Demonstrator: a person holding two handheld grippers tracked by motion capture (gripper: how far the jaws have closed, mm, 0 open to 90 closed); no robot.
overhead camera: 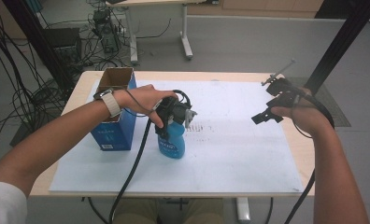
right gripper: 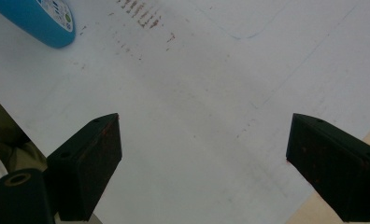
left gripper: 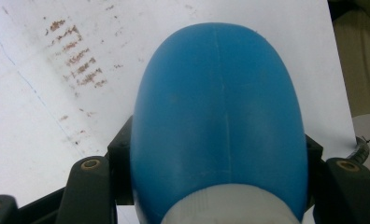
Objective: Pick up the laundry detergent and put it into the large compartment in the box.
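A blue spray bottle (overhead camera: 172,144) stands upright on the white sheet (overhead camera: 230,154), left of the middle. My left gripper (overhead camera: 167,127) comes down on it from above and is shut on its upper body, just under the spray head. In the left gripper view the bottle's rounded blue body (left gripper: 218,107) sits between the two black jaws, which press on both of its sides, with its white collar at the bottom edge. My right gripper (overhead camera: 268,108) hovers over the right side of the sheet, open, with nothing between its fingers (right gripper: 87,161). The bottle's base (right gripper: 38,18) lies at the top left of that view.
A blue carton (overhead camera: 114,119) with an open cardboard top stands just left of the bottle, under my left wrist. Faint brown smudges (right gripper: 141,14) mark the sheet near the middle. The wooden table edge (overhead camera: 302,140) runs close to my right hand. Cables trail off the front.
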